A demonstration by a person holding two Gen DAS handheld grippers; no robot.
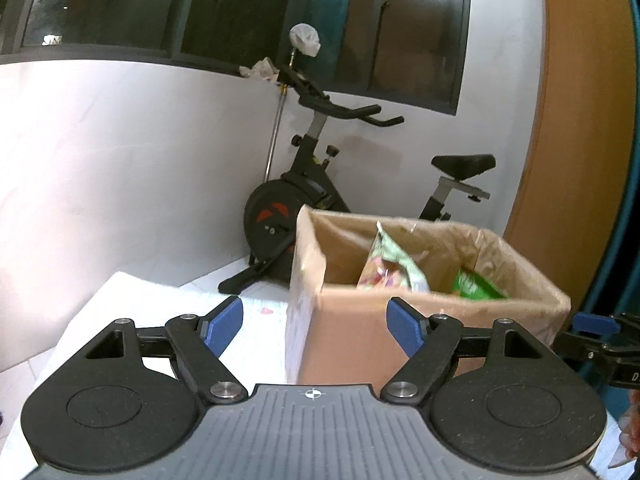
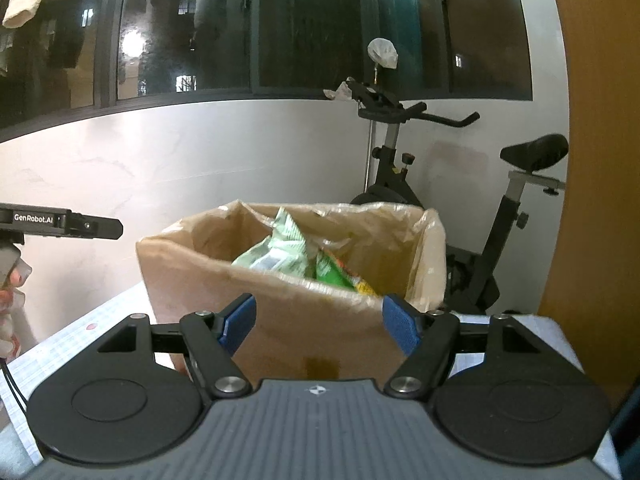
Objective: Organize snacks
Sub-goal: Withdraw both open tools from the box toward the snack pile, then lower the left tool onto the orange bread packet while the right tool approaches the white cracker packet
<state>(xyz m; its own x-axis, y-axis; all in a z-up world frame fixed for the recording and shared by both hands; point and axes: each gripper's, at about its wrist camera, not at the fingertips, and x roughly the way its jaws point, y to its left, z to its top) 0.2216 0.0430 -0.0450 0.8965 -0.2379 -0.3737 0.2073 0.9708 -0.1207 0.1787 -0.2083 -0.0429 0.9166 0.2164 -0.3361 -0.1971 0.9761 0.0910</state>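
A brown cardboard box (image 1: 344, 336) lined with clear plastic stands on the white table (image 1: 100, 312); it also shows in the right wrist view (image 2: 280, 320). Inside it are a pale green snack bag (image 1: 390, 260) and a bright green snack bag (image 1: 474, 286); in the right wrist view these are the pale bag (image 2: 280, 252) and the green bag (image 2: 336, 274). My left gripper (image 1: 316, 326) is open and empty, just in front of the box. My right gripper (image 2: 318, 324) is open and empty, close to the box's near wall.
A black exercise bike (image 1: 304, 188) stands behind the table against the white wall, also in the right wrist view (image 2: 480, 208). A wooden panel (image 1: 580, 120) rises at the right. The right gripper (image 1: 600, 336) shows beside the box at the right edge; the left gripper body (image 2: 60, 226) shows at the left.
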